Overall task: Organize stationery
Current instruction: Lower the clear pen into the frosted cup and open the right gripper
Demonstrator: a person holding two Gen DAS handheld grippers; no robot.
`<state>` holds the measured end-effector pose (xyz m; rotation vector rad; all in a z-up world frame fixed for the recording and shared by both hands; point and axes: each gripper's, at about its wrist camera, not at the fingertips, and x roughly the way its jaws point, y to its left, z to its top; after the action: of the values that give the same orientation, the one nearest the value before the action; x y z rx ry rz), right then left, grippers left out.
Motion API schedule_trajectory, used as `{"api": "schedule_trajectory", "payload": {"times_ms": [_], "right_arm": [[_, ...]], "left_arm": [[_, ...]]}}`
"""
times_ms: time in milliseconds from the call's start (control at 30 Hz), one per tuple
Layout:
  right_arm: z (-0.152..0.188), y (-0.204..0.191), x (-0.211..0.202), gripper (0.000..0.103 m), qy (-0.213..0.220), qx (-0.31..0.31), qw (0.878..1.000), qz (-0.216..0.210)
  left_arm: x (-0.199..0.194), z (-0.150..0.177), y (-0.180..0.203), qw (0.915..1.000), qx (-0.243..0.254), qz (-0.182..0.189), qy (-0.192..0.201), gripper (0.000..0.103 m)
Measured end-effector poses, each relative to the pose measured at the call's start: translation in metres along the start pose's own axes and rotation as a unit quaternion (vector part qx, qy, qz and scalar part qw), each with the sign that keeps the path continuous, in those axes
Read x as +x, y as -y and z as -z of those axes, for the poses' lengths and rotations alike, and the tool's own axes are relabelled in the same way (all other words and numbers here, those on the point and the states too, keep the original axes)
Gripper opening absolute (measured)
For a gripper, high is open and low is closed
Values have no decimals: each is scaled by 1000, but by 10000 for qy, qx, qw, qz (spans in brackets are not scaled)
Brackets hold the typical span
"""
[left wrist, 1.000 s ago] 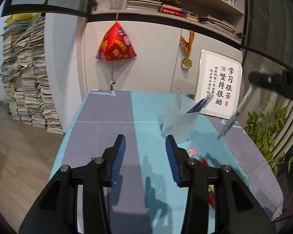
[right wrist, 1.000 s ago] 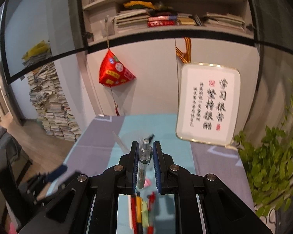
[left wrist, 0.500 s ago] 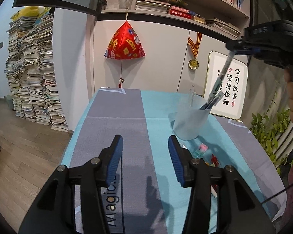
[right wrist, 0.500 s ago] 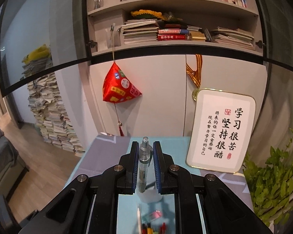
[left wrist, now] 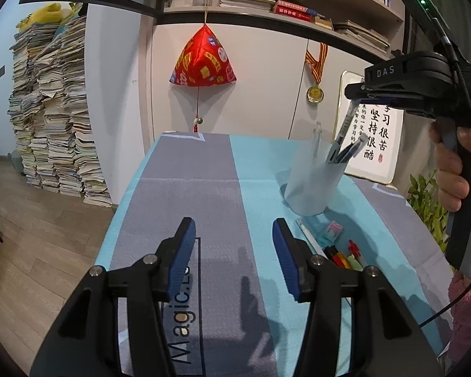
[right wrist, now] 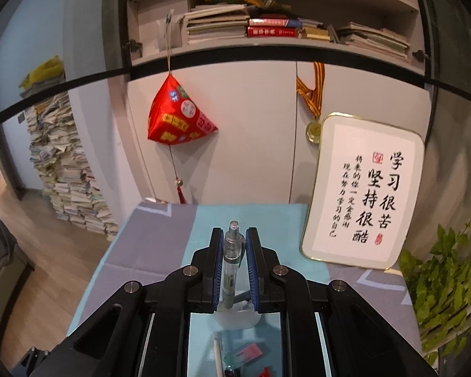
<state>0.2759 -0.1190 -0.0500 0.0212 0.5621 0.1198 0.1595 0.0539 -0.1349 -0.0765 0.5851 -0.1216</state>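
A frosted white pen cup [left wrist: 312, 182] stands on the blue and grey table mat [left wrist: 204, 188] and holds several pens. My right gripper [right wrist: 235, 235] is shut on a clear gel pen [right wrist: 230, 257], held upright. In the left wrist view the right gripper [left wrist: 358, 91] hangs right over the cup with the pen [left wrist: 345, 125] pointing down into it. My left gripper [left wrist: 234, 235] is open and empty, low over the mat, left of and nearer than the cup. Loose markers [left wrist: 345, 256], a white pen [left wrist: 309, 235] and an eraser [left wrist: 331, 229] lie in front of the cup.
A framed calligraphy board [right wrist: 364, 188] leans on the wall behind the table. A green plant [right wrist: 446, 276] stands at the right. A red hanging ornament [left wrist: 202, 59] and a medal [left wrist: 315, 94] are on the wall. Stacks of books [left wrist: 53, 116] fill the left floor.
The right gripper with the pen has come down lower and closer over the cup, and the pen's lower end now reaches the cup's mouth. The left gripper stays open and has hardly moved.
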Motion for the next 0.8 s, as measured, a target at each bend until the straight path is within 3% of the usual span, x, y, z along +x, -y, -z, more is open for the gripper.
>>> {"api": "schedule_trajectory", "payload": {"times_ms": [500,800], "right_arm": [[30,-5,22,15,-515,-92,9986,-84],[36,-4,25,15,-590,-89,9981,-153]], "left_arm": [[-1,2,3,10000,-17,37,-29,49],[-1,3,6,10000,24,47,-64,49]]}}
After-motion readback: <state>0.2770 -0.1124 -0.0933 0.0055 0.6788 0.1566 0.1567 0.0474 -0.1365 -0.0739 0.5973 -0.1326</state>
